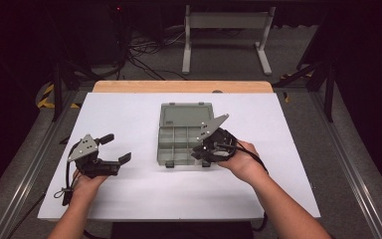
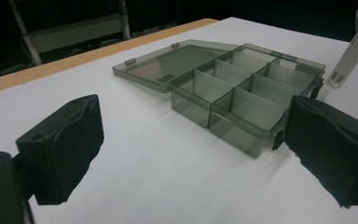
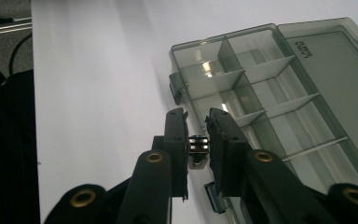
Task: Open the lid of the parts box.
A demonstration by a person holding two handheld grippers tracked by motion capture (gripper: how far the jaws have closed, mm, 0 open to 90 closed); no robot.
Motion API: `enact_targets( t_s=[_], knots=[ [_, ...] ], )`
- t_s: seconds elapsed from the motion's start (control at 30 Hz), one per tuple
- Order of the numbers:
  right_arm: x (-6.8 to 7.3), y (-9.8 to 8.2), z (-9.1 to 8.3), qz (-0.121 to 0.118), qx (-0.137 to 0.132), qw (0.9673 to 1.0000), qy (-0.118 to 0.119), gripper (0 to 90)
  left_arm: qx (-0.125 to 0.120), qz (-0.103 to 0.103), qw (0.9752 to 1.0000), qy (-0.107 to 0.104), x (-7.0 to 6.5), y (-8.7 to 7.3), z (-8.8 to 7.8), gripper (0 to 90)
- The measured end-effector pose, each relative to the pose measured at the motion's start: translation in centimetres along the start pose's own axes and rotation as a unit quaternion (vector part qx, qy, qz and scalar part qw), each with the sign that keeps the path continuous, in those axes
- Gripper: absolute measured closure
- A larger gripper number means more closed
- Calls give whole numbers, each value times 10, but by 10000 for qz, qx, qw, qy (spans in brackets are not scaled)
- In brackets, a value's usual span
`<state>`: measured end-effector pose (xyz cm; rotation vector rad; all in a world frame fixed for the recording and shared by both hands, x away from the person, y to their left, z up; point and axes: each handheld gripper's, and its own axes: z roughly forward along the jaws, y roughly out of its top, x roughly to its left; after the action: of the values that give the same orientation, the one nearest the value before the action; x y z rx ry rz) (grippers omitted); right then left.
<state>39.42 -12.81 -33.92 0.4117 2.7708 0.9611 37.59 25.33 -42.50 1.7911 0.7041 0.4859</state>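
White tabletop (image 1: 144, 194) with a wooden far edge fills your workspace, dark floor and a metal frame beyond it. Your grey-tinted compartment box (image 1: 179, 142) lies near the middle, its lid (image 1: 186, 115) flung flat toward the far side and the divided tray open to you.

Your right gripper (image 1: 205, 153) sits at the tray's near right corner, jaws nearly closed. In the right gripper view they pinch a small dark metal part (image 3: 198, 148), possibly a nut or spacer; the blur makes it hard to name. It hangs just at the tray's near wall (image 3: 200, 123), not yet over a compartment.

Your left gripper (image 1: 115, 149) rests well to the left of the box, jaws wide apart and holding nothing.

The risks, as I judge them: the part is small and held only at the pad tips, so a jolt against the tray wall or a divider could flick it out onto the table. Nudging the light box would slide it, since nothing braces it.

You have plenty of bare table left and near; the lid blocks the far side, so approach from above.
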Motion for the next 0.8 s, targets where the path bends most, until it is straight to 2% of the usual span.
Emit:
enact_targets(
  t_s=[0.53, 0.8],
  knots=[
    [-17, 10, 3, 94, -98, 9998, -168, 784, 4, 3, 10000, -1, 0, 0, 0, 60],
    [-26, 12, 14, 157, -59, 9994, -292, 784, -14, 3, 10000, 9, 0, 0, 0, 60]
  ],
)
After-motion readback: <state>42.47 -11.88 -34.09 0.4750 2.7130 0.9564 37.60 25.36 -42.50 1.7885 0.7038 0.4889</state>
